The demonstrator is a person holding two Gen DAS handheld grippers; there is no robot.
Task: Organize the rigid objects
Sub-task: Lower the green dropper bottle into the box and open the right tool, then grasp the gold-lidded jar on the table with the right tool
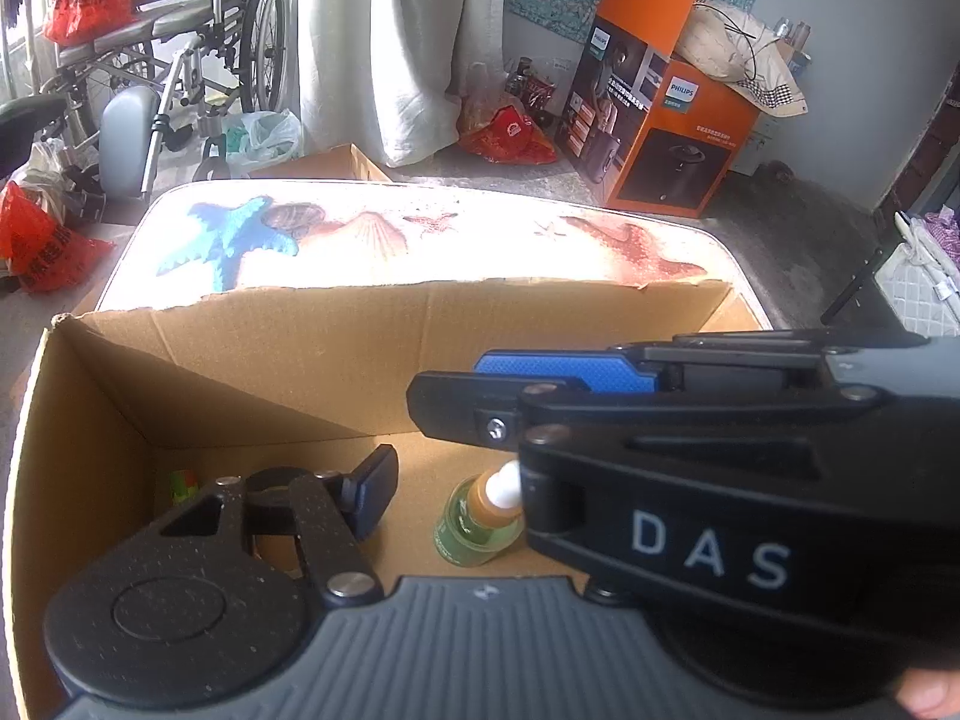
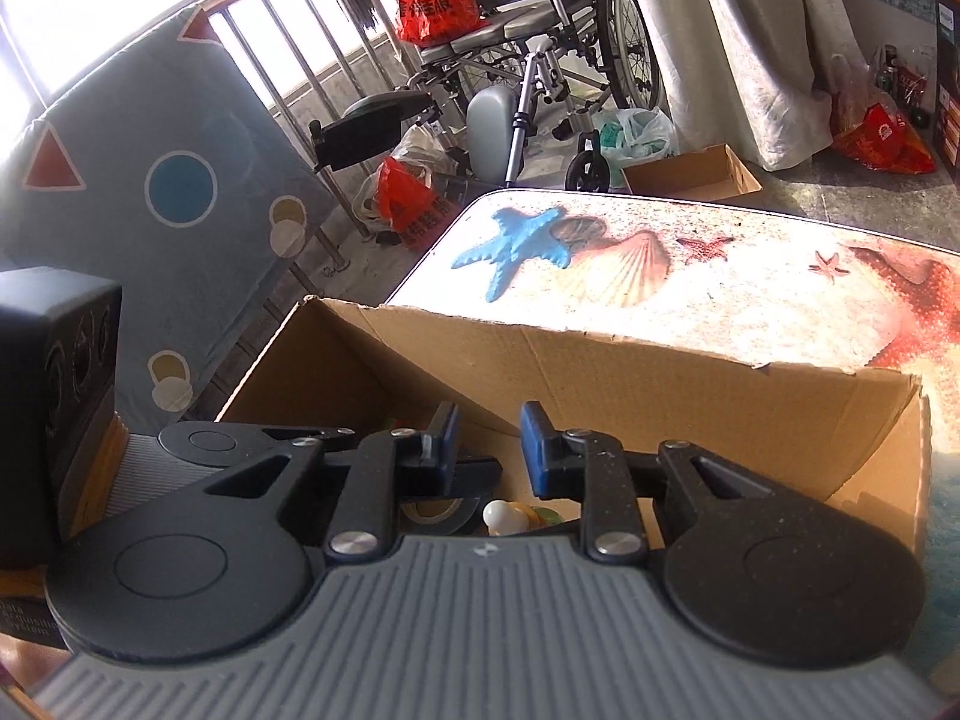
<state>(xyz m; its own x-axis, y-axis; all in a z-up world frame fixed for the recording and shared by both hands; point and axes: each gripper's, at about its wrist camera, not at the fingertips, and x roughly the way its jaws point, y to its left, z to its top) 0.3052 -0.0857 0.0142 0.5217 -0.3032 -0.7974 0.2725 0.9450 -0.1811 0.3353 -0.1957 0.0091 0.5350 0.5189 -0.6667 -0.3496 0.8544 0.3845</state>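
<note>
An open cardboard box (image 1: 288, 360) stands on a table with a seashell print (image 1: 420, 234). Inside lie a green bottle with a white cap (image 1: 480, 516) and a small green and red object (image 1: 183, 483) in the left corner. In the left wrist view only my left gripper's left finger (image 1: 375, 489) shows; the right gripper (image 1: 540, 387) crosses in front over the box and hides the other finger. In the right wrist view my right gripper (image 2: 489, 450) is open and empty above the box (image 2: 660, 372), over the white cap (image 2: 504, 516) and a roll of tape (image 2: 435, 510).
A wheelchair (image 2: 540, 30), red bags (image 2: 408, 192) and a small cardboard box (image 2: 690, 174) stand on the floor beyond the table. An orange Philips box (image 1: 660, 114) stands at the back right. A black camera unit (image 2: 54, 390) sits at the left.
</note>
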